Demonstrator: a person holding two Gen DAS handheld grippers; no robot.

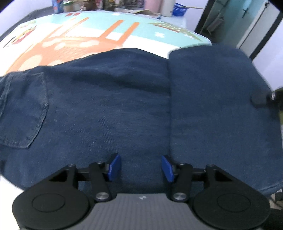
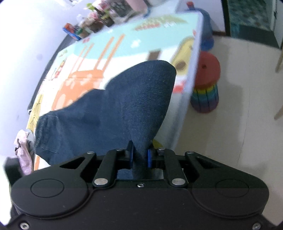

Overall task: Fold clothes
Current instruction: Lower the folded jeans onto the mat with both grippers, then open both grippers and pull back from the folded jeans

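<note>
Dark blue jeans point(image 1: 109, 106) lie across a table covered with a cartoon-print mat point(image 1: 84, 40). A back pocket point(image 1: 23, 109) shows at the left, and a folded-over leg panel point(image 1: 217, 106) lies on the right. My left gripper point(image 1: 141, 167) hovers open just above the denim, nothing between its blue pads point(image 1: 115, 167). In the right wrist view my right gripper point(image 2: 140, 157) is shut on a lifted fold of the jeans point(image 2: 141, 99), which rises as a peak from the table. The right gripper's tip point(image 1: 260, 99) shows at the jeans' right edge in the left wrist view.
Bottles and boxes point(image 1: 84, 5) line the table's far edge. A pink striped garment point(image 2: 23, 150) hangs at the table's left end. A rainbow-coloured stool point(image 2: 207, 85) stands on the floor beside the table's right side, near a dark doorway point(image 2: 251, 16).
</note>
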